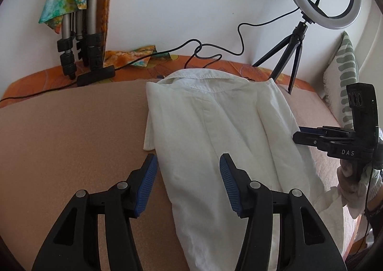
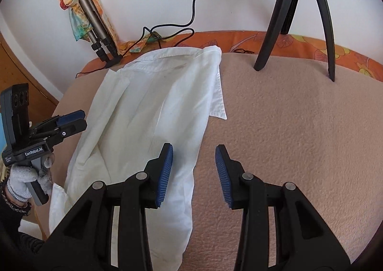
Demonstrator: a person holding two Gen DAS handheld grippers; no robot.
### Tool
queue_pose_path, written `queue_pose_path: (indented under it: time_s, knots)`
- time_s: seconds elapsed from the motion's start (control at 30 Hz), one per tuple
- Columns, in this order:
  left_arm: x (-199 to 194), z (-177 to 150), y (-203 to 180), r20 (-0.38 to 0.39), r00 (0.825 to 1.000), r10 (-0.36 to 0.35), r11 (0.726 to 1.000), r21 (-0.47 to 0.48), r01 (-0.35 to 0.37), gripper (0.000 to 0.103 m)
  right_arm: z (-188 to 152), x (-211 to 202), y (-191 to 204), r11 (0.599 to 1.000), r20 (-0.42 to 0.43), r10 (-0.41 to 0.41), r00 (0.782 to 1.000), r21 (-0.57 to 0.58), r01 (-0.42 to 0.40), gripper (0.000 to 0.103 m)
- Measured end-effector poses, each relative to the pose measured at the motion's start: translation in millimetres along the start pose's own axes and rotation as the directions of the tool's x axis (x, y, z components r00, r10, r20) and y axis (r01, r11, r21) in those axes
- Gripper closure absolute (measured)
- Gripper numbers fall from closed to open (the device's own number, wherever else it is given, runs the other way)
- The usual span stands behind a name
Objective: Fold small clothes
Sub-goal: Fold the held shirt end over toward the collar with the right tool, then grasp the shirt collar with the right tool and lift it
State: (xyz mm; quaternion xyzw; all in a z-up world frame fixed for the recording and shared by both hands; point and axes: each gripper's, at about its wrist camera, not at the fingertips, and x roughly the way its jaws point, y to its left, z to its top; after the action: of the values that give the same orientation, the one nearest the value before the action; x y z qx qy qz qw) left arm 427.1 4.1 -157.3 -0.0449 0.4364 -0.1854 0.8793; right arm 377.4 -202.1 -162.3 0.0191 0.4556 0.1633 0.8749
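left tongs (image 1: 188, 184): apart, nothing pinched. They straddle the near left edge of the white shirt (image 1: 210, 141), so closing now could bite just one layer and drag the fold open.
right tongs (image 2: 194, 175): also apart and empty, one blue pad over the shirt's right edge, the other over bare blanket (image 2: 299, 132). A grab here might snag the fuzzy blanket along with the cloth.
shirt: lies lengthwise on the bed, sides already folded in, collar at the far end. The hem looks to trail off the near edge, so I guess it could slide.
cuff (image 2: 219, 105): pokes out sideways, could flop loose.
far end: ring light tripod (image 1: 287, 55) and cable (image 1: 215, 55) sit just behind the collar, so a big flip could knock them.
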Motion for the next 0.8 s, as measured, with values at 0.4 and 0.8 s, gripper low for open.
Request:
queue_pose_path:
  time_s: [0.4, 0.8]
  knots:
    - [39.0, 27.2, 19.1, 0.007, 0.999, 0.032, 0.999, -0.018, -0.032, 0.050, 42.0, 23.6, -32.1, 0.996, 0.003, -0.083, 0.997, -0.012, 0.083, 0.064]
    - [57.1, 53.6, 39.4, 0.014, 0.997, -0.077, 0.992, -0.100, 0.078, 0.061, 78.7, 38.8, -38.6, 0.994, 0.034, 0.085, 0.996, 0.065, -0.087, 0.059]
